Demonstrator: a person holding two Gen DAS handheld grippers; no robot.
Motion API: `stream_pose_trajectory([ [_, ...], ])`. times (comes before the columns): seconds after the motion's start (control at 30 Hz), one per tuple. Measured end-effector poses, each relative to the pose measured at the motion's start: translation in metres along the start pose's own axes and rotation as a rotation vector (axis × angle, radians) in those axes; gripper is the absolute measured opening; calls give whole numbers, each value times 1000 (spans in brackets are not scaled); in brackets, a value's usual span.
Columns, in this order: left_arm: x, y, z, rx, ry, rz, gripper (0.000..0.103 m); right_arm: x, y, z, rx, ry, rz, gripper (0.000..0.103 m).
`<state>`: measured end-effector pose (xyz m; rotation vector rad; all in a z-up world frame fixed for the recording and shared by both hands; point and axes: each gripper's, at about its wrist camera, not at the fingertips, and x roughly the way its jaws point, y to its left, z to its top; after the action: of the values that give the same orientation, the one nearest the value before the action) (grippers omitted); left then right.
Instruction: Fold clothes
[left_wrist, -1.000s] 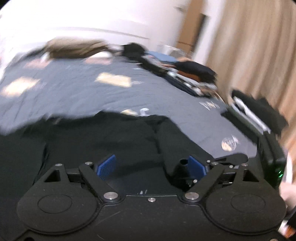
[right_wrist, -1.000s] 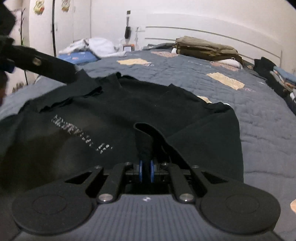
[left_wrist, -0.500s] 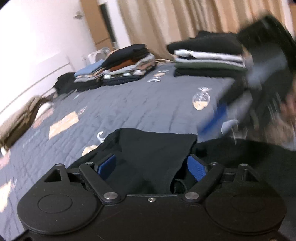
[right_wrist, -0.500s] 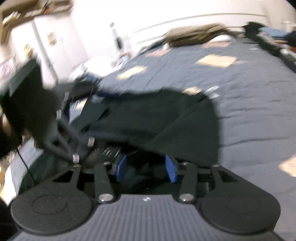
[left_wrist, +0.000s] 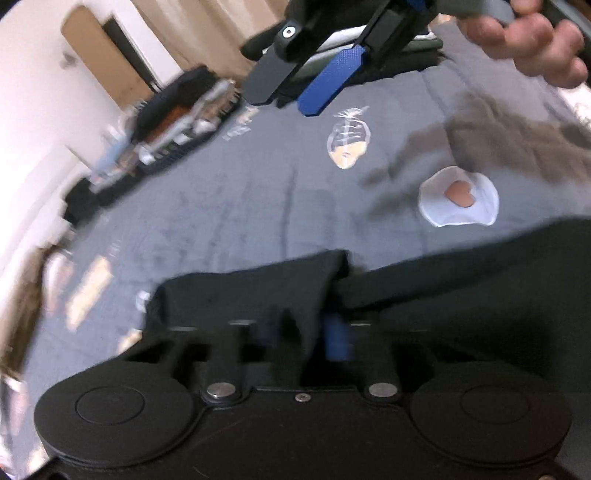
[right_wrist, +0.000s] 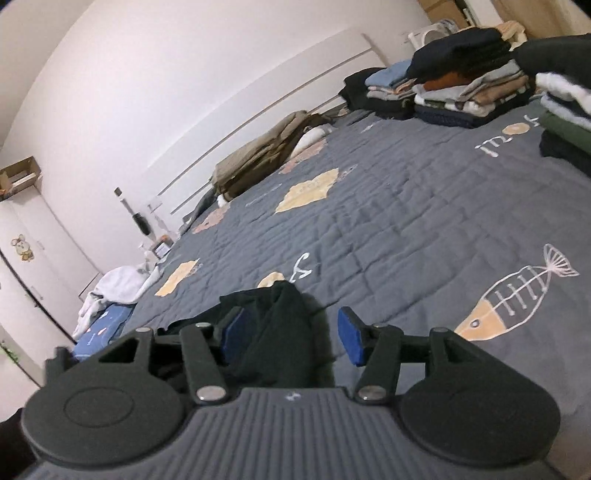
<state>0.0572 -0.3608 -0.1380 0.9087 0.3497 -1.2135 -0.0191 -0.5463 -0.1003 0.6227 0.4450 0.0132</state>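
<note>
A black garment (left_wrist: 240, 295) lies bunched on the grey quilted bedspread (left_wrist: 258, 203). My left gripper (left_wrist: 306, 332) sits low over its edge, its jaws closing, with a fold of the black cloth pinched between the blue pads. In the left wrist view my right gripper (left_wrist: 284, 99) hangs above the bed at the top, held by a hand (left_wrist: 535, 40). In its own view the right gripper (right_wrist: 291, 325) has its jaws opening; the black garment (right_wrist: 280, 350) slumps between them against the left pad (right_wrist: 236, 328), clear of the right one.
Stacks of folded clothes (right_wrist: 461, 85) stand along the bed's far right side. A folded khaki pile (right_wrist: 266, 155) lies by the headboard. A white bundle (right_wrist: 118, 284) sits off the bed's left edge near a white wardrobe (right_wrist: 37, 258).
The left jaws went from wide apart to closed on the black cloth. The right jaws, earlier shut on a fold, have parted and let it go. Both grippers rolled and shifted sideways.
</note>
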Motion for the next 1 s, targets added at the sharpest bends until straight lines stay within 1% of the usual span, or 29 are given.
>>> stream_pose_trajectory([
  [0.03,2,3,0,-10,5,-9,13,3,0,0,-7,10,3,55],
  [0.1,-11,19,-2,-122,-33,-24,13,10,-1,-3,-29,53,3,55],
  [0.13,-16,28,-4,-185,-44,-47,13,14,0,-5,-41,80,3,55],
  [0.2,-26,43,-10,-291,-64,-84,13,22,4,-12,-75,149,13,55],
  [0.23,-29,48,-12,-323,-63,-99,13,27,8,-16,-95,186,22,55],
  [0.3,-33,56,-17,-384,-61,-127,17,33,18,-24,-144,253,61,55],
  [0.4,-31,54,-21,-376,-44,-130,17,38,30,-32,-201,306,109,55],
  [0.47,-29,52,-22,-373,-38,-135,17,39,34,-35,-219,316,115,55],
  [0.53,-31,56,-24,-404,-56,-149,15,40,33,-37,-249,318,86,55],
  [0.6,-36,64,-28,-469,-88,-182,14,44,29,-42,-274,324,32,54],
  [0.63,-39,67,-30,-495,-109,-184,11,49,25,-44,-273,333,8,53],
  [0.67,-45,73,-34,-533,-137,-172,10,53,21,-47,-276,344,-28,49],
  [0.7,-50,80,-37,-576,-160,-175,10,58,16,-49,-285,357,-83,44],
  [0.73,-57,89,-43,-628,-190,-170,10,62,12,-51,-289,371,-123,42],
  [0.8,-67,103,-56,-715,-224,-111,6,65,2,-54,-269,390,-150,41],
  [0.87,-77,115,-72,-793,-240,-47,6,62,0,-52,-253,382,-166,41],
  [0.9,-81,116,-78,-802,-238,-25,6,61,2,-50,-255,376,-172,41],
  [0.93,-83,114,-79,-786,-226,-17,7,59,4,-49,-252,370,-165,41],
  [1.0,-80,97,-68,-691,-182,-17,17,57,5,-48,-247,360,-154,41],
])
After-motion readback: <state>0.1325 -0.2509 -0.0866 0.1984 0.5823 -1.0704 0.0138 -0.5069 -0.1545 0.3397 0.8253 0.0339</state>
